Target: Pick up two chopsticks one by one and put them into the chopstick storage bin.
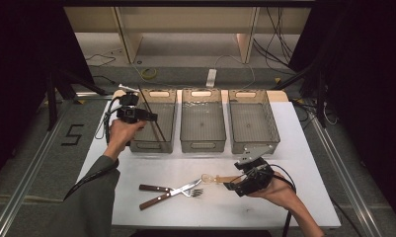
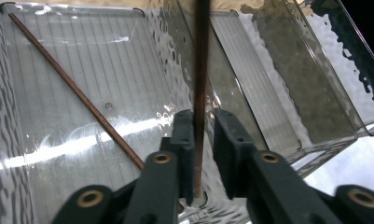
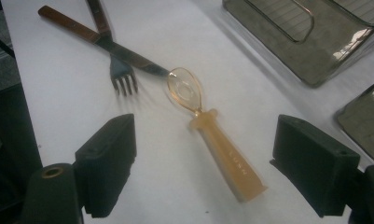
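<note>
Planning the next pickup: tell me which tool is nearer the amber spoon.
Right. The right tool hovers open, its jaws either side of the amber spoon; the left tool is far off at the left bin, a chopstick between its jaws.

Grey floor (image 1: 32, 148), dark curtains (image 1: 18, 59), wooden shelving (image 1: 185, 29)

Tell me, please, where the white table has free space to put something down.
Free: the white table right of the clear plastic bins, and its near-left corner. Crowded: the middle front, with the crossed wooden-handled knife and fork and the amber plastic spoon.
</note>
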Demonstrator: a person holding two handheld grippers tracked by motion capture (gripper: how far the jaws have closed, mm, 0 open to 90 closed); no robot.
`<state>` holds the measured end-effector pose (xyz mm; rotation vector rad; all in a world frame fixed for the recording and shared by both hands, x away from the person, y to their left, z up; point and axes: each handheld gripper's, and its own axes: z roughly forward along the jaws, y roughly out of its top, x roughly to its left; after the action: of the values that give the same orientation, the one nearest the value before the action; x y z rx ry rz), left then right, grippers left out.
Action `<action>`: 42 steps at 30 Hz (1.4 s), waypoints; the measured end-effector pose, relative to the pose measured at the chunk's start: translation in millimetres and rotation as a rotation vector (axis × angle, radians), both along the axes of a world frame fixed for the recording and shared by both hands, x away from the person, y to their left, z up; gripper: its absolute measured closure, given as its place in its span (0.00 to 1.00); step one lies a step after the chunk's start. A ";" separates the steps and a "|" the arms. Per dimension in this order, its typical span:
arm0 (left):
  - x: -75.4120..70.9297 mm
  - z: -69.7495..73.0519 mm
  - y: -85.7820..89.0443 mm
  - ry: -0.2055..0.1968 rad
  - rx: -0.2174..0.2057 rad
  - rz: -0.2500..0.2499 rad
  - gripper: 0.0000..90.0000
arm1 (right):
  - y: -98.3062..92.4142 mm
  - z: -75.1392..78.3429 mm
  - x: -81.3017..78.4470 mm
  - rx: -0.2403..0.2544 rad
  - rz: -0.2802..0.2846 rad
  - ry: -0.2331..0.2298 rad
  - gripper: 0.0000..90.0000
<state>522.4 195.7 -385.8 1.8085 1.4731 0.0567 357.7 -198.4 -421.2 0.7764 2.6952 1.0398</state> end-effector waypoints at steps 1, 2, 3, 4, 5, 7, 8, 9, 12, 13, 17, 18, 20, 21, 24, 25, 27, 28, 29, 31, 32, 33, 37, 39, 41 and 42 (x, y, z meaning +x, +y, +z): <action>0.6 -0.7 -0.5 -0.002 0.009 0.005 0.84 | -0.4 0.4 0.2 0.014 0.004 0.005 0.25; 0.9 -0.9 -1.5 -0.005 0.013 0.012 0.83 | -0.9 0.8 0.3 0.027 0.007 0.011 0.25; 1.1 -1.0 -2.1 -0.008 0.016 0.017 0.80 | -1.3 1.3 0.2 0.028 0.008 0.009 0.25; 1.4 -0.9 -2.5 -0.005 0.016 0.020 0.75 | -1.4 1.7 0.1 0.023 0.008 0.006 0.25; 1.6 -0.8 -2.8 -0.001 0.014 0.022 0.74 | -1.4 1.8 0.0 0.026 0.005 0.005 0.25; 1.5 -0.3 -3.5 -0.001 0.014 0.035 0.68 | -1.4 1.7 0.1 0.027 0.005 0.005 0.25; 1.2 0.3 -3.4 -0.004 0.014 0.035 0.63 | -1.5 1.6 0.0 0.022 0.008 0.006 0.25; 1.2 0.3 -3.4 -0.004 0.014 0.035 0.59 | -1.2 1.5 -0.1 0.022 0.007 0.004 0.25; -4.0 5.7 -5.8 -0.023 -0.001 0.023 0.47 | -1.4 1.9 -0.1 0.022 0.009 0.001 0.25; -4.0 5.7 -5.8 -0.023 -0.001 0.023 0.44 | -1.5 2.0 -0.2 0.021 0.009 0.000 0.25; -18.3 14.3 -12.7 -0.095 -0.024 -0.024 0.32 | -1.1 2.8 -0.5 0.018 0.003 -0.004 0.25; -22.0 15.7 -14.8 -0.105 -0.004 -0.034 0.29 | -1.1 3.1 -0.7 0.018 0.004 -0.005 0.25; -30.0 18.8 -15.8 -0.134 -0.017 -0.055 0.25 | -1.0 3.8 -0.6 0.020 0.006 -0.008 0.25; -30.0 18.8 -15.8 -0.134 -0.017 -0.055 0.24 | -1.0 3.8 -0.6 0.020 0.006 -0.008 0.25; -44.9 23.7 -16.5 -0.184 -0.059 -0.079 0.21 | -1.3 4.4 0.0 0.016 0.003 -0.010 0.25; -50.0 24.8 -17.0 -0.201 -0.049 -0.092 0.20 | -1.6 4.9 0.5 0.020 0.003 -0.011 0.25; -65.2 27.2 -14.0 -0.247 -0.063 -0.097 0.20 | -1.9 5.4 1.5 0.018 0.000 -0.011 0.25; -65.2 27.2 -14.0 -0.247 -0.063 -0.097 0.19 | -2.0 5.6 2.1 0.019 -0.003 -0.008 0.25; -70.1 27.6 -12.4 -0.256 -0.075 -0.098 0.19 | -2.2 5.6 3.3 0.017 -0.002 -0.012 0.25; -77.9 26.3 -10.6 -0.278 -0.095 -0.100 0.19 | -1.8 5.8 5.2 0.015 -0.004 -0.008 0.25; -81.6 23.8 -10.0 -0.275 -0.071 -0.117 0.18 | -1.6 5.8 6.1 0.012 -0.003 -0.004 0.25; -84.7 22.3 -9.0 -0.282 -0.074 -0.118 0.18 | -0.9 5.8 7.1 0.010 -0.004 -0.005 0.25; -95.8 14.8 -7.4 -0.297 -0.072 -0.126 0.18 | 0.9 5.6 10.5 -0.003 -0.005 -0.001 0.25; -101.8 12.5 -8.1 -0.299 -0.077 -0.133 0.18 | 1.3 5.6 12.6 -0.016 -0.007 -0.001 0.25; -104.9 12.1 -8.7 -0.307 -0.079 -0.135 0.18 | 1.3 5.7 15.0 -0.022 -0.008 0.002 0.25; -110.7 11.5 -10.4 -0.322 -0.084 -0.146 0.18 | 1.3 5.8 16.2 -0.026 -0.006 0.004 0.25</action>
<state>411.6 185.3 -374.3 1.7401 1.1007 0.2001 373.9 -197.1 -415.4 0.7821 2.7024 1.0005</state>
